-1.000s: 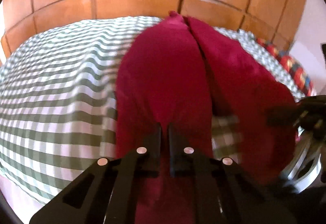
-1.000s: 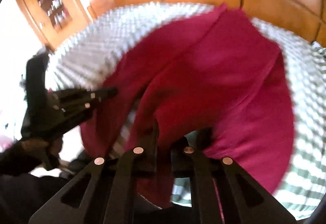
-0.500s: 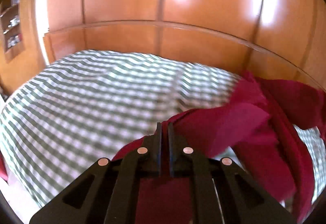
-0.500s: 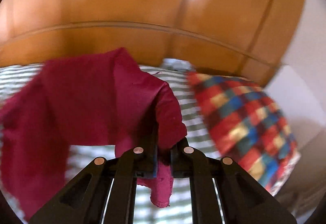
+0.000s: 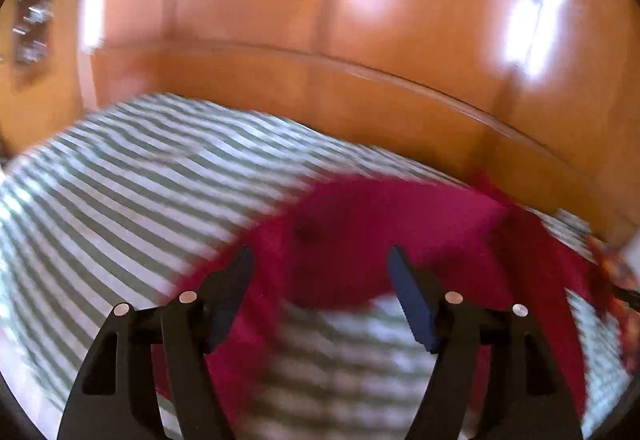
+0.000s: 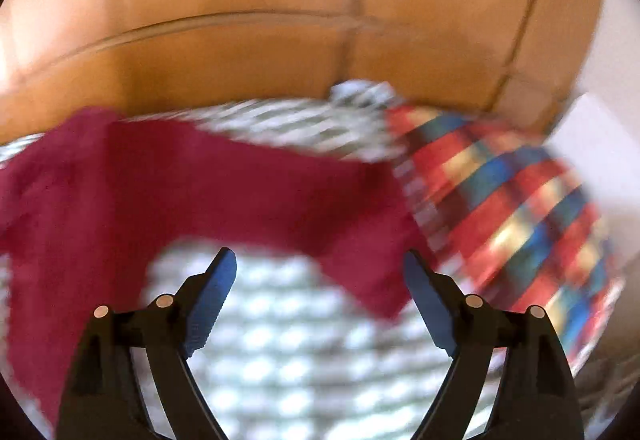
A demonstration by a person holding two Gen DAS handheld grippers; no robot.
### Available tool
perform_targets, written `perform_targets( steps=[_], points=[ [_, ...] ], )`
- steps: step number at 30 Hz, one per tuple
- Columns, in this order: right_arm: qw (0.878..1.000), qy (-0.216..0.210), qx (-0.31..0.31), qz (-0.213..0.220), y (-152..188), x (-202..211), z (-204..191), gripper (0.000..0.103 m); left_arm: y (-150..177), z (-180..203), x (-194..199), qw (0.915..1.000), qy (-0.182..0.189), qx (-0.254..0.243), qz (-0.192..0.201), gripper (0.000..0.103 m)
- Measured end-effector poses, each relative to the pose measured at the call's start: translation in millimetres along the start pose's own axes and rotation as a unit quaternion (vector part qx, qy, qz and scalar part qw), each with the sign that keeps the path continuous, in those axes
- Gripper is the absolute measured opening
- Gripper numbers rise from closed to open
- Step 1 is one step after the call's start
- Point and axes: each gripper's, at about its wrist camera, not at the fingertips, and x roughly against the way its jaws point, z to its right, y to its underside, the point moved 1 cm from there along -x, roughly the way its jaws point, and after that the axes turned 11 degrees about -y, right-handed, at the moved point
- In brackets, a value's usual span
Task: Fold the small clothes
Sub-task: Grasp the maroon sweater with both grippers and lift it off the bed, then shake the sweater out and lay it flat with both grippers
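A dark red garment (image 5: 360, 236) lies spread on the green-and-white checked bed (image 5: 120, 200), blurred by motion. My left gripper (image 5: 320, 260) is open and empty, its fingers just above the garment's near part. In the right wrist view the same red garment (image 6: 200, 192) stretches across the bed (image 6: 280, 340) from the left, one end reaching towards the right finger. My right gripper (image 6: 318, 264) is open and empty, just short of the cloth.
A wooden headboard and panelled wall (image 5: 320, 60) stand behind the bed. A colourful checked pillow (image 6: 512, 208) lies at the bed's right side, right of the garment. A white wall (image 6: 600, 160) is beyond it.
Both grippers were shut on the red garment half a second ago; both have now opened and let it drop onto the bed.
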Motion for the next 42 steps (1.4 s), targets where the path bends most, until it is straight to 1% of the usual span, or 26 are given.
perform_targets(
  steps=[1,3,4,5,6,8,10,11,12,13,14,15,19,22,25,26,28,29,33,35,37,38,39,40,41,42],
  points=[
    [0.999,-0.031,-0.004,-0.014,12,2,-6,0.084,17,10,2,0.9988,0.041,-0.011,-0.023,0.065],
    [0.992,-0.108,-0.013,-0.061,49,7,-26,0.084,45,28,4,0.9934,0.094,-0.027,-0.060,0.064],
    [0.988,-0.135,-0.014,-0.079,64,10,-35,0.080,64,41,2,0.9878,0.125,-0.036,-0.086,0.064],
    [0.980,-0.169,-0.017,-0.104,84,12,-46,0.077,77,50,1,0.9833,0.144,-0.042,-0.103,0.064],
    [0.974,-0.188,-0.022,-0.122,97,13,-52,0.073,89,59,0,0.9788,0.160,-0.050,-0.118,0.064],
    [0.964,-0.216,-0.026,-0.152,122,14,-64,0.066,110,81,-2,0.9712,0.181,-0.070,-0.139,0.064],
    [0.958,-0.223,-0.013,-0.178,144,10,-77,0.051,124,101,-3,0.9641,0.202,-0.078,-0.154,0.064],
    [0.957,-0.223,-0.006,-0.186,150,7,-83,0.045,127,107,-4,0.9624,0.207,-0.079,-0.157,0.060],
    [0.958,-0.217,0.004,-0.187,155,5,-90,0.030,130,113,-5,0.9609,0.213,-0.081,-0.157,0.050],
    [0.960,-0.212,0.010,-0.185,154,4,-94,0.019,130,119,-8,0.9590,0.219,-0.085,-0.158,0.043],
    [0.960,-0.212,0.014,-0.180,152,6,-98,0.015,129,124,-10,0.9569,0.224,-0.085,-0.164,0.021],
    [0.963,-0.210,0.026,-0.169,145,12,-104,0.012,125,127,-9,0.9538,0.234,-0.079,-0.172,0.011],
    [0.969,-0.220,0.064,-0.089,103,61,-112,0.009,86,111,17,0.9515,0.263,-0.062,-0.148,0.009],
    [0.967,-0.246,0.062,-0.019,70,104,-102,0.009,47,80,47,0.9516,0.279,-0.045,-0.122,0.009],
    [0.962,-0.265,0.064,0.002,58,126,-94,0.008,16,46,66,0.9533,0.278,-0.026,-0.115,0.009],
    [0.963,-0.260,0.068,-0.002,61,128,-91,0.008,9,32,72,0.9551,0.274,-0.022,-0.111,0.009],
    [0.964,-0.250,0.076,-0.039,71,113,-90,0.008,0,18,76,0.9595,0.257,-0.028,-0.111,0.009],
    [0.962,-0.247,0.088,-0.076,83,99,-92,0.008,1,12,74,0.9647,0.234,-0.042,-0.113,0.009],
    [0.957,-0.193,0.132,-0.174,132,58,-100,0.008,32,9,51,0.9657,0.191,-0.077,-0.158,0.012],
    [0.950,-0.180,0.147,-0.208,148,47,-101,0.008,54,9,34,0.9716,0.127,-0.105,-0.170,0.015],
    [0.944,-0.171,0.163,-0.231,153,45,-100,0.008,70,3,17,0.9710,0.100,-0.098,-0.194,0.021],
    [0.943,-0.159,0.169,-0.240,154,44,-98,0.008,74,-1,13,0.9694,0.104,-0.084,-0.206,0.034],
    [0.943,-0.155,0.160,-0.248,152,45,-94,0.010,78,-7,10,0.9683,0.110,-0.069,-0.214,0.049],
    [0.943,-0.158,0.150,-0.252,148,47,-90,0.014,79,-18,10,0.9702,0.110,-0.046,-0.211,0.052],
    [0.945,-0.156,0.144,-0.248,143,49,-86,0.027,79,-24,11,0.9722,0.107,-0.035,-0.206,0.053],
    [0.951,-0.147,0.140,-0.235,133,54,-82,0.049,79,-31,11,0.9741,0.101,-0.023,-0.201,0.053]
  ],
)
